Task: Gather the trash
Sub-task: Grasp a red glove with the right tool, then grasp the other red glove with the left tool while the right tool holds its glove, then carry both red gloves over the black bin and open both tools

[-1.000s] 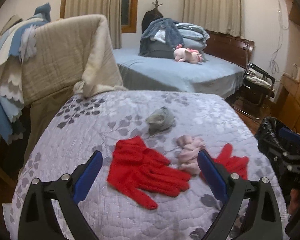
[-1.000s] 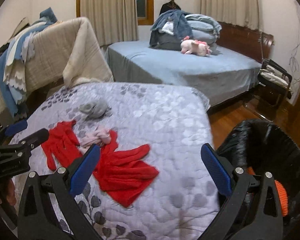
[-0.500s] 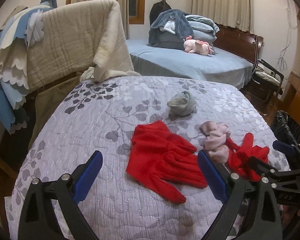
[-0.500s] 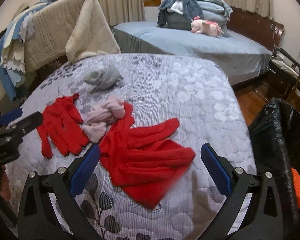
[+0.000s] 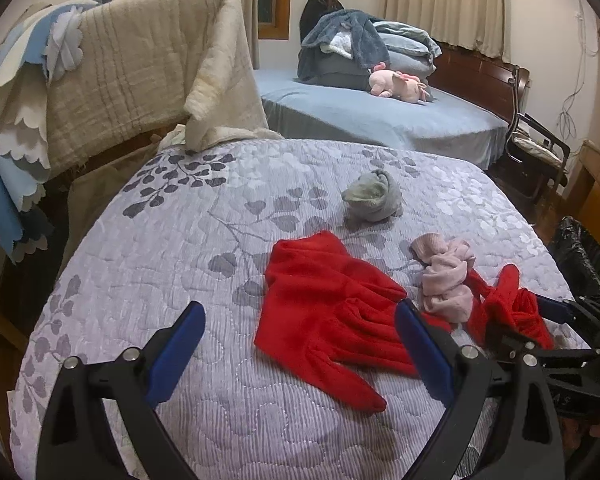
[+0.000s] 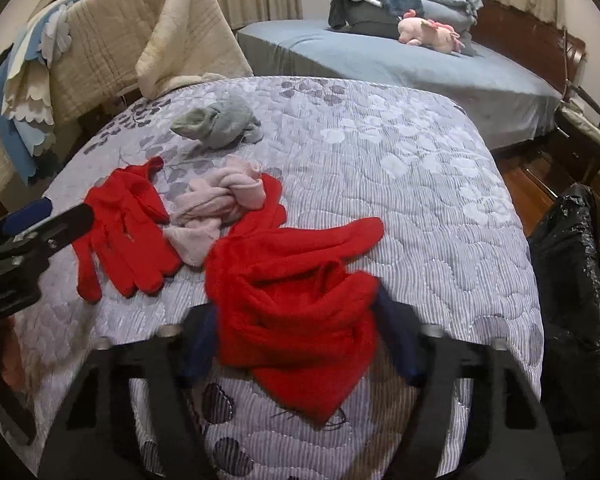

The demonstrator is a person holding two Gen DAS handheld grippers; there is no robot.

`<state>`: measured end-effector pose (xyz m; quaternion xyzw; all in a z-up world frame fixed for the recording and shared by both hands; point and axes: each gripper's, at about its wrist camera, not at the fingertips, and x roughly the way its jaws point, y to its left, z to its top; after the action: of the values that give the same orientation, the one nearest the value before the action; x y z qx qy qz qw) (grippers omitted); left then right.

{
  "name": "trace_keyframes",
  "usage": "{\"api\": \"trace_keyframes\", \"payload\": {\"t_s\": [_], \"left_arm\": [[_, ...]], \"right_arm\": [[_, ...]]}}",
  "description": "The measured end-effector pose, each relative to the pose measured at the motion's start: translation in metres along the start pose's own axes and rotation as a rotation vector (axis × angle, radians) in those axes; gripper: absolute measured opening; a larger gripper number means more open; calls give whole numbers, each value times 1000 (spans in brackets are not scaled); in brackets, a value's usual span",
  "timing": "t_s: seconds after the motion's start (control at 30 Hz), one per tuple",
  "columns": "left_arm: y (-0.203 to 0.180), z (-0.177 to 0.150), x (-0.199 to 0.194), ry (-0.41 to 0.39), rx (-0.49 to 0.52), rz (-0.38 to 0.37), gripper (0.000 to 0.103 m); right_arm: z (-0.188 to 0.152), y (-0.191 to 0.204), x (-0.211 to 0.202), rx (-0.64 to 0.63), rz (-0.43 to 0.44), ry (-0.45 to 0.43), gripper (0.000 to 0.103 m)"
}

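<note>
Right wrist view is filled at its lower middle by a crumpled red fleece glove (image 6: pixel 296 300), which is bunched between the blue-padded fingers of the right gripper (image 6: pixel 296 344); the jaws are closed in against the fabric from both sides, so the glove is pinched near the front edge of the lilac quilted bedspread with a grey leaf pattern (image 6: pixel 400 184). A second red fleece glove (image 5: pixel 332 316) is laid flat toward the middle of the bedspread, and the left gripper (image 5: pixel 300 356) is held above it with its jaws spread wide and nothing between them. A knotted pale pink knit sock (image 6: pixel 220 208) is seen between the two gloves, touching the pinched one. A balled grey sock (image 5: pixel 374 202) is set farther back, apart from the rest. A black plastic-lined bin (image 6: pixel 572 292) is stood off the right edge of the bedspread.
</note>
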<state>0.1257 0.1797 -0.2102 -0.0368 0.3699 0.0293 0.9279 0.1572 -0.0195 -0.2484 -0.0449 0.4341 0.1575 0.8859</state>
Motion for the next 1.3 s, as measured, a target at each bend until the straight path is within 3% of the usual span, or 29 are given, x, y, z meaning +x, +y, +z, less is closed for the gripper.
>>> {"api": "trace_keyframes", "payload": {"t_s": [0.07, 0.1, 0.23, 0.4, 0.47, 0.53, 0.67, 0.7, 0.83, 0.87, 1.3], "left_arm": [[-1, 1, 3, 4, 1, 1, 93], [-1, 1, 4, 5, 0, 0, 93], [-2, 2, 13, 26, -2, -2, 93], [-1, 3, 24, 64, -13, 0, 93], [-1, 4, 30, 79, -18, -2, 88], [-2, 6, 38, 108, -22, -9, 77], [-4, 8, 47, 133, -30, -18, 72], [-4, 8, 47, 131, -28, -18, 66], [-7, 9, 46, 120, -19, -36, 17], [-9, 10, 46, 121, -17, -49, 13], [-22, 28, -3, 21, -18, -52, 11]], "right_arm": [[1, -2, -1, 6, 9, -7, 42], [1, -3, -2, 5, 23, -6, 26], [3, -5, -3, -8, 28, -6, 19], [11, -23, -13, 30, -20, -50, 18], [16, -30, -16, 40, -38, -63, 18], [20, -37, -19, 51, -50, -75, 18], [22, -40, -22, 46, -63, -86, 18], [22, -38, -22, 40, -65, -87, 18], [21, -35, -23, 37, -55, -82, 18], [21, -34, -24, 34, -52, -81, 18], [34, -37, -59, 49, -38, -137, 18]]}}
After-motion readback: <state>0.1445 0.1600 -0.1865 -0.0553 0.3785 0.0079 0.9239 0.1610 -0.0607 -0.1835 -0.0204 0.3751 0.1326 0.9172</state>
